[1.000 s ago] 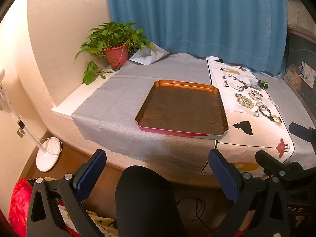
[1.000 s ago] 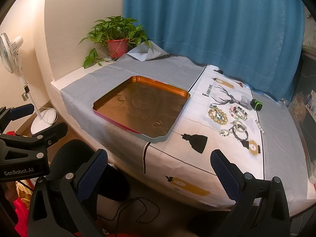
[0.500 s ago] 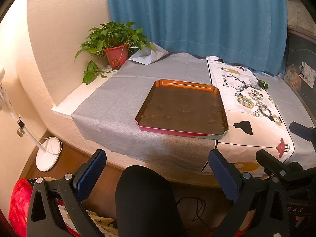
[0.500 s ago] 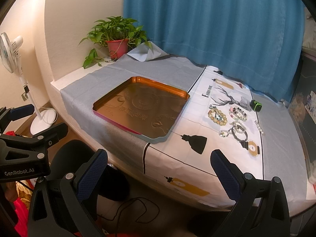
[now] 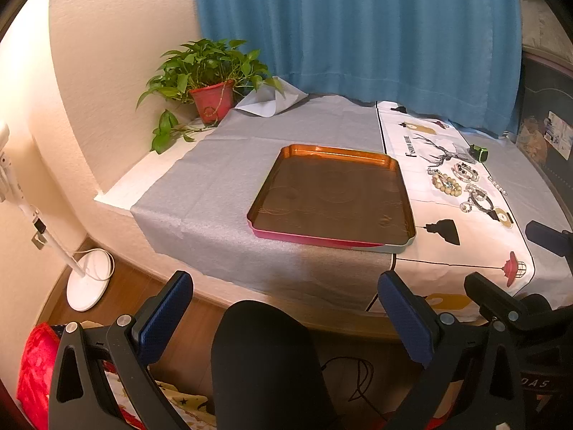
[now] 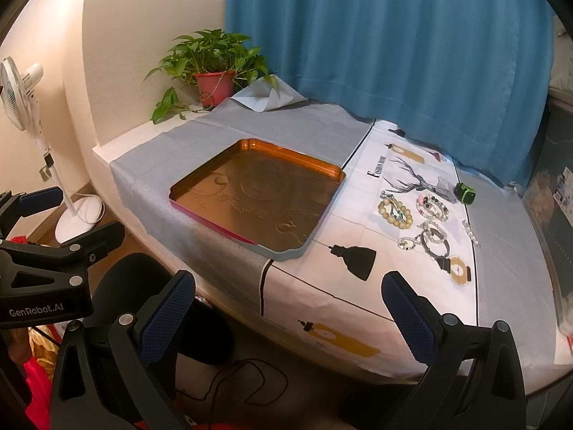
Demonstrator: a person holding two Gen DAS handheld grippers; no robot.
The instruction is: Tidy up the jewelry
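Through the left wrist camera I see my left gripper held short of the worktop's near edge, its fingers spread wide on nothing, above a dark knee. The tray sits near that edge, bare inside, with open grey cloth to its left. The bracelets lie right of the tray on the printed cloth.

Through the right wrist camera my right gripper is likewise released and empty, below the worktop edge. The bracelets cluster just beyond the tray's right rim, clear of it; white cloth lies free in front of them. A plant stands in the far corner.
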